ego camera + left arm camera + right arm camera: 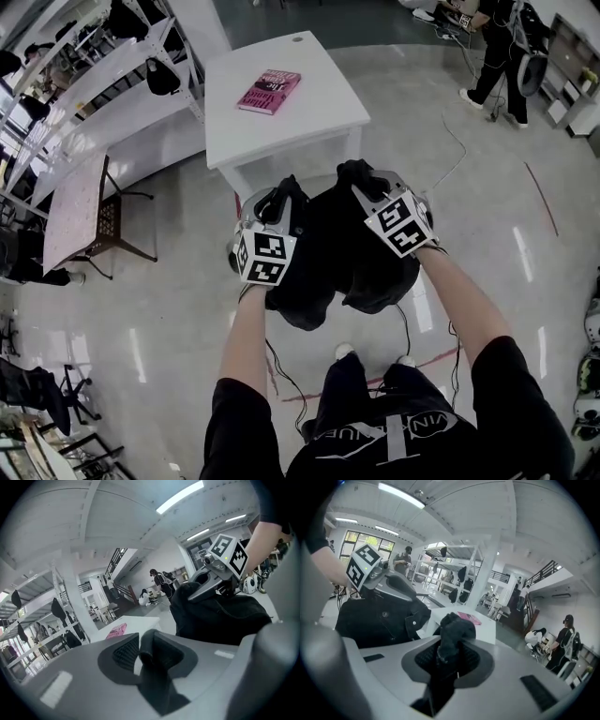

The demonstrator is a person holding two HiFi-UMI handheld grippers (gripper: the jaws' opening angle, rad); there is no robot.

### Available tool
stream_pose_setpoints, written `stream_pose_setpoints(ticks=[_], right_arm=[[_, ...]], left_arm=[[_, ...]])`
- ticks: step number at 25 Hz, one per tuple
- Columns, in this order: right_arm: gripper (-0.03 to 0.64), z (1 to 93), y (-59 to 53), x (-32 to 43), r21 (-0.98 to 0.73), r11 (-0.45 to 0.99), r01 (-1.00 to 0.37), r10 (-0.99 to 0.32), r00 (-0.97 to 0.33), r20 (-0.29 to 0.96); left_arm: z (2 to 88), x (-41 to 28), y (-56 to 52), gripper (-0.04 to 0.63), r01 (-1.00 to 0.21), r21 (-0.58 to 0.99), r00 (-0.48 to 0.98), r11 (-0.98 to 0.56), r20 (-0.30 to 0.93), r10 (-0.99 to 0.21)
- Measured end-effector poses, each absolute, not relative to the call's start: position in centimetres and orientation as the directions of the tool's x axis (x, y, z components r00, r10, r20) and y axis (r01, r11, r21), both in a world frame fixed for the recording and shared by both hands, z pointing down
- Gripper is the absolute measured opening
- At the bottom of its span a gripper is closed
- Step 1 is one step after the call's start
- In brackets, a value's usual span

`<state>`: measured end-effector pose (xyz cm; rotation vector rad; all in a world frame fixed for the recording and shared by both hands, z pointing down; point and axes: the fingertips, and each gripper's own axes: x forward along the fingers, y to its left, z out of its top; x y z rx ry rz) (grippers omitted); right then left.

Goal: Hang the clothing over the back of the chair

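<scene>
A black garment (pixel 337 253) hangs bunched between my two grippers, in front of the person's legs. My left gripper (pixel 284 202) pinches its upper left edge and my right gripper (pixel 364 178) its upper right edge. In the left gripper view a fold of black cloth (pixel 152 656) stands between the jaws of the left gripper (pixel 145 644). The right gripper view shows a tuft of cloth (pixel 454 625) sticking up from the shut jaws of the right gripper (pixel 450 644). A pale curved edge (pixel 243 214) peeks out at the garment's left; the garment hides the rest.
A white table (pixel 319 112) with a pink book (pixel 270 91) stands just beyond the garment. Clothes racks (pixel 103 66) line the far left, with a small table and chair (pixel 84 211) nearer. A person (pixel 497 56) stands far right. Cables (pixel 281 375) trail on the floor.
</scene>
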<state>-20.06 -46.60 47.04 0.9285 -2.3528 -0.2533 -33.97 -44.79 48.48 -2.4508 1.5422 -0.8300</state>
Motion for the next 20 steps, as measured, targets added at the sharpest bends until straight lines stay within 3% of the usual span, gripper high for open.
stream_pose_setpoints(ticks=[2, 4, 5, 9, 10, 11, 12, 13, 20], right_arm=[[0.06, 48.0, -46.7, -20.2, 0.376, 0.742, -0.556, -0.669, -0.57, 0.477], [0.06, 48.6, -46.7, -20.3, 0.384, 0.748, -0.542, -0.662, -0.564, 0.494], [0.06, 49.0, -46.7, -20.4, 0.389, 0.751, -0.534, -0.659, -0.561, 0.502], [0.06, 50.1, -46.4, -20.5, 0.402, 0.76, -0.511, -0.648, -0.548, 0.528], [0.06, 50.4, -46.4, -20.4, 0.398, 0.761, -0.512, -0.646, -0.545, 0.534], [0.06, 50.6, -46.3, -20.2, 0.391, 0.763, -0.514, -0.643, -0.542, 0.541], [0.06, 51.0, -46.3, -20.1, 0.384, 0.766, -0.516, -0.639, -0.538, 0.55], [0.06, 51.3, -46.3, -20.0, 0.377, 0.768, -0.517, -0.634, -0.533, 0.56], [0.081, 52.5, -46.2, -19.7, 0.337, 0.774, -0.536, -0.615, -0.508, 0.603]], left_arm=[[49.2, -34.0, -44.7, 0.123, -0.794, -0.359, 0.345, -0.491, 0.398, -0.85], [49.5, -34.1, -44.6, 0.252, -0.806, -0.302, 0.371, -0.509, 0.414, -0.832], [49.3, -34.1, -44.3, 0.276, -0.812, -0.278, 0.381, -0.513, 0.413, -0.827], [46.4, -34.4, -42.1, 0.275, -0.853, -0.211, 0.405, -0.478, 0.312, -0.86], [45.3, -34.4, -41.2, 0.27, -0.863, -0.203, 0.406, -0.462, 0.264, -0.875], [44.2, -34.5, -40.3, 0.204, -0.873, -0.198, 0.405, -0.446, 0.216, -0.888], [43.2, -34.5, -39.4, 0.081, -0.881, -0.187, 0.406, -0.434, 0.173, -0.898], [42.3, -34.4, -38.5, 0.034, -0.887, -0.163, 0.412, -0.431, 0.14, -0.9], [41.6, -33.6, -34.6, 0.012, -0.906, -0.014, 0.422, -0.424, 0.072, -0.904]])
